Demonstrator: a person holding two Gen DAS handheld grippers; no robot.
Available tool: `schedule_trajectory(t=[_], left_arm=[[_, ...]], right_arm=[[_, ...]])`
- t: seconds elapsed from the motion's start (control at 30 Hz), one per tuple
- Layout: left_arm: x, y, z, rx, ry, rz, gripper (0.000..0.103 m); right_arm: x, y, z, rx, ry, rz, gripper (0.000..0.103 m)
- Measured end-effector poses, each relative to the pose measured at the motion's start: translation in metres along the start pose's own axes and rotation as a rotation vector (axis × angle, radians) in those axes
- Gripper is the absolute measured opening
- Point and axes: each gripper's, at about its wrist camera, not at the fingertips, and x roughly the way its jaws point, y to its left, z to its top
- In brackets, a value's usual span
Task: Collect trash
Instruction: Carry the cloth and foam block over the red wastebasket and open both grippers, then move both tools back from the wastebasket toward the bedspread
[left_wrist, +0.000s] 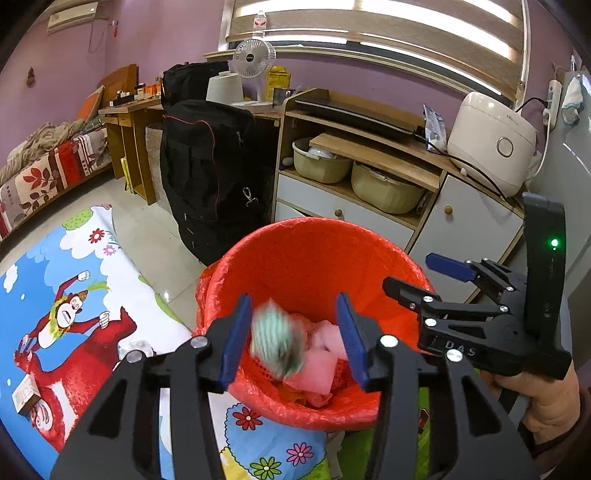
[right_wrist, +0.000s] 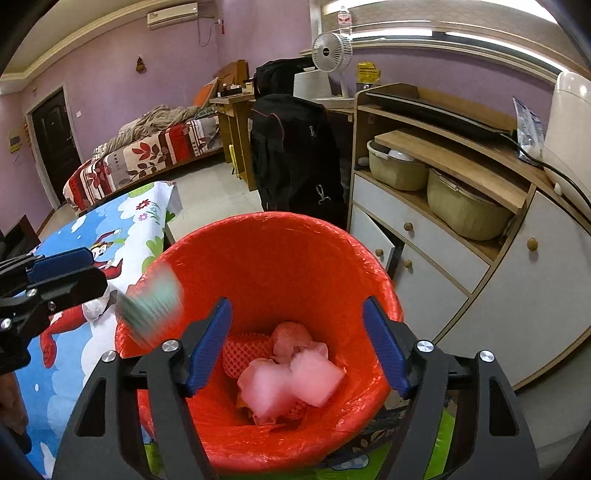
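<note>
A bin with a red liner (left_wrist: 314, 236) (right_wrist: 277, 258) stands beside the cartoon-print cloth. My left gripper (left_wrist: 291, 306) hangs over it with its jaws apart. A blurred green-and-white striped scrap (left_wrist: 277, 341) is in the air between and below the blue pads, touching neither. The right wrist view shows that scrap (right_wrist: 153, 310) at the bin's left rim, below the left gripper (right_wrist: 94, 267). My right gripper (right_wrist: 295, 306) (left_wrist: 410, 271) is open over the bin with nothing between its pads. Pink crumpled pieces (right_wrist: 295, 373) (left_wrist: 321, 354) and red foam netting (right_wrist: 243, 350) lie in the bottom.
The cartoon-print cloth (left_wrist: 74, 295) covers a low surface on the left, with a small box (left_wrist: 26, 397) and a white crumpled scrap (right_wrist: 96, 306) on it. Behind the bin stand a white cabinet (left_wrist: 369, 218), a black bag (left_wrist: 210, 166) and a rice cooker (left_wrist: 491, 140).
</note>
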Motion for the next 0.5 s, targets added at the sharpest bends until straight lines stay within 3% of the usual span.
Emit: schedule_trajectory(t=[0.5], left_arm=[[-0.009,0.014,-0.011,-0.039,-0.003,0.017,0.046]], right_arm=[[0.0,0.005,0.0,-0.015,0.0,0.002,0.076]])
